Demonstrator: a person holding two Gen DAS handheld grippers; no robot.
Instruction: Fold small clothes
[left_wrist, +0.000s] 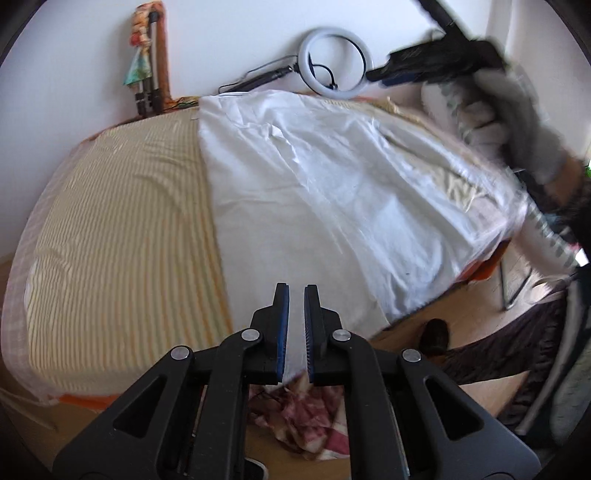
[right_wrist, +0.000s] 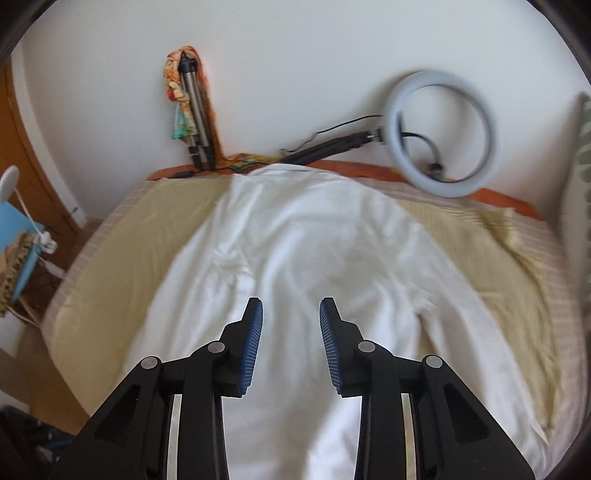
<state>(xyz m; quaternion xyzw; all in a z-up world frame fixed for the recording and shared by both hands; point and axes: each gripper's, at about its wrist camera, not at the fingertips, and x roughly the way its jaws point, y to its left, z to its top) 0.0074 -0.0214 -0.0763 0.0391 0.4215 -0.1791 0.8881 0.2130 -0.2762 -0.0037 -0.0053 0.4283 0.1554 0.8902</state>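
Nearest in the left wrist view, the left gripper (left_wrist: 296, 291) has its blue-padded fingers drawn almost together with only a narrow slit between them; the near edge of the white garment (left_wrist: 314, 192) appears to run into that slit, though whether the pads actually pinch it I cannot tell. Below that edge a red-and-cream patterned cloth (left_wrist: 306, 421) lies on the floor. The white garment is spread flat across the striped yellow bed (left_wrist: 122, 236), covering its right half and reaching the far edge – creased near the middle. The right gripper (right_wrist: 291, 306) hangs above the garment's near part, jaws partly apart with nothing between them; in the left view it shows blurred above the garment's far right corner, held by a grey-gloved hand (left_wrist: 517, 125). Beyond the garment, against the wall, lean a ring light (right_wrist: 443, 133) and, to its left, a folded tripod (right_wrist: 195, 118)
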